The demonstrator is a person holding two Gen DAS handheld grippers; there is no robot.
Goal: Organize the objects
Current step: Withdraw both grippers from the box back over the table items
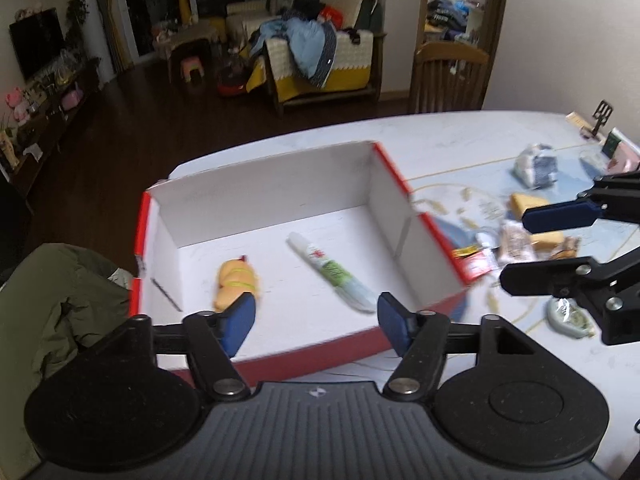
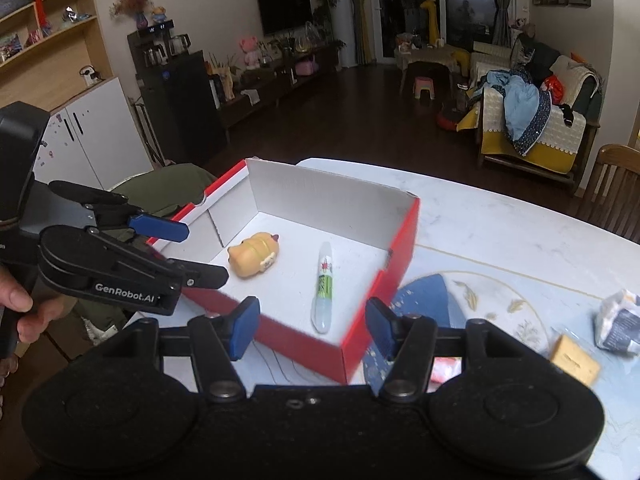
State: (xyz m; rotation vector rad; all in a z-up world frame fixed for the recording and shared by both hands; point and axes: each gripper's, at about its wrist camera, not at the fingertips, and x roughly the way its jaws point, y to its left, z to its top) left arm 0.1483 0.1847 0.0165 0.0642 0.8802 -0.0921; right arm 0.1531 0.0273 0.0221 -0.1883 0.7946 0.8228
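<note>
A red cardboard box (image 1: 260,200) with a white inside stands open on the white table (image 1: 460,140). On its floor lie a yellow plush toy (image 1: 234,284) and a white and green tube (image 1: 328,270), apart from each other. My left gripper (image 1: 316,320) hovers over the box's near edge, open, with nothing between its blue pads. My right gripper (image 2: 312,324) hangs over the box's (image 2: 320,196) near corner, also open and empty. The right wrist view shows the toy (image 2: 254,254), the tube (image 2: 324,288) and the left gripper (image 2: 188,252) by the box's left wall.
Right of the box lie loose items: a wrapped grey packet (image 1: 536,166), yellow blocks (image 1: 528,202), snack packets (image 1: 516,244) and a round green piece (image 1: 572,318). A green jacket (image 1: 60,300) lies at the left. A wooden chair (image 1: 448,76) stands behind the table.
</note>
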